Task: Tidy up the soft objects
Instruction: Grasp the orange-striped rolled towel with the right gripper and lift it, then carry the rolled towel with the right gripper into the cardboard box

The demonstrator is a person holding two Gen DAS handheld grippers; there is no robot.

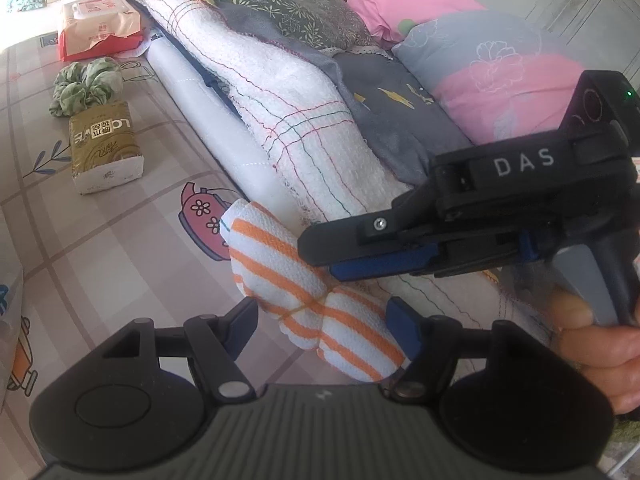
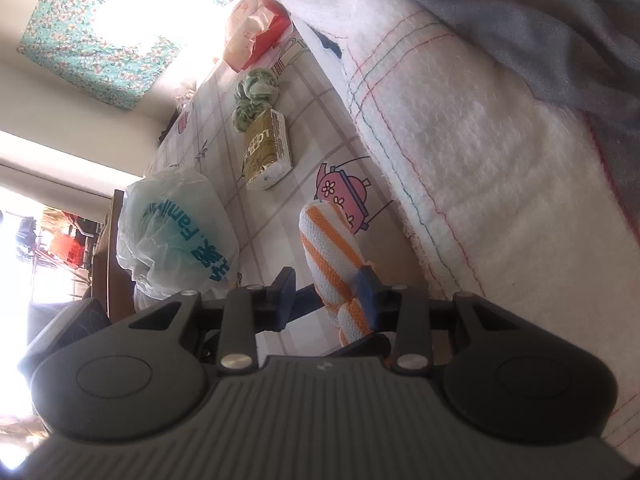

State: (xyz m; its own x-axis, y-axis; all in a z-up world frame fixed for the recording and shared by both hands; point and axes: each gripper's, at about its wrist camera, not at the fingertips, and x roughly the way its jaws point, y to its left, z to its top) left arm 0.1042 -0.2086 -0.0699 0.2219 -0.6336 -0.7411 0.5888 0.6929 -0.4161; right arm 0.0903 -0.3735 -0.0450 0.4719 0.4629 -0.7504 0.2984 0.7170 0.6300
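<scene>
- A rolled white cloth with orange stripes [image 1: 308, 292], bound by a thin elastic band, lies on the checked tabletop [image 1: 120, 248] printed with cartoon teapots, just beside the edge of a thick white woven blanket with coloured stitch lines [image 1: 304, 140].
- The left hand-held gripper [image 1: 320, 320] straddles the near part of the roll; its blue right pad touches the cloth, while the left finger stands clear, so it is released.
- The right hand-held gripper [image 1: 344, 256], black with blue pads, reaches in from the right over the roll's middle; whether it clamps the cloth cannot be told. A hand [image 1: 600, 356] holds its grip.
- Farther left on the tabletop sit a gold tissue pack [image 1: 104, 148], a green fabric scrunchie [image 1: 86, 88] and a red-and-beige wipes packet [image 1: 100, 28].
- A translucent plastic bag with teal lettering [image 2: 180, 232] stands at the tabletop's left edge.
</scene>
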